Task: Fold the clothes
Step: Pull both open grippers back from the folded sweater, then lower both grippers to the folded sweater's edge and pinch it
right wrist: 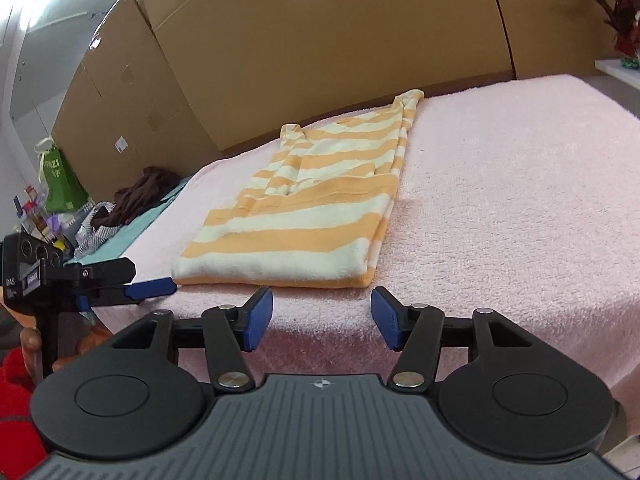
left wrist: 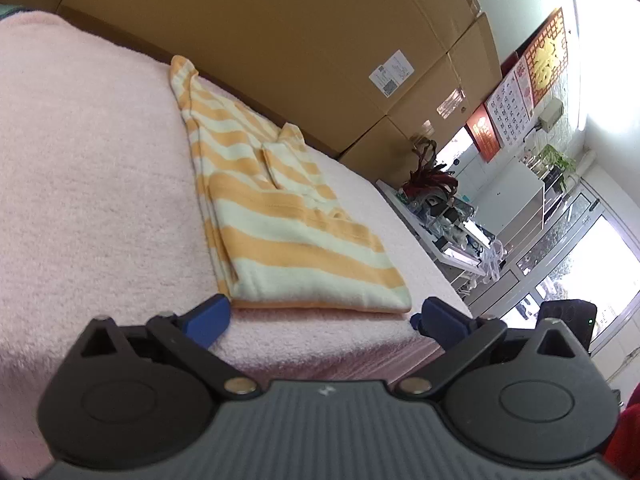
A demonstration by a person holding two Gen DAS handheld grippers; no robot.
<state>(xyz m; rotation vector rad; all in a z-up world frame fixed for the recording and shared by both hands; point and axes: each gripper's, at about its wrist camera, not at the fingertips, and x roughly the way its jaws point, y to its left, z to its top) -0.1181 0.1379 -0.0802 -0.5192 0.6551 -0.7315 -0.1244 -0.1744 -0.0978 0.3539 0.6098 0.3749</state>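
The left gripper [left wrist: 320, 318] hangs open just short of a folded striped shirt [left wrist: 280, 216] lying on the pink blanket [left wrist: 100, 200].

The folded garment [right wrist: 304, 204] lies flat on the towel-covered table [right wrist: 520, 208], its near hem just short of the table's front edge. Both grippers sit in front of that edge, apart from the cloth: the right gripper [right wrist: 322, 322] before the hem, the left gripper [left wrist: 324, 320] beside it to the left, nothing between either one's jaws. Behind the table stands a wall of cardboard boxes [right wrist: 320, 32]. At the table's far left end lies a heap of other clothes [right wrist: 136, 196], with a bag [right wrist: 60, 180] beyond it. Off the right end stands a side table [left wrist: 440, 232] bearing a plant [left wrist: 428, 176].
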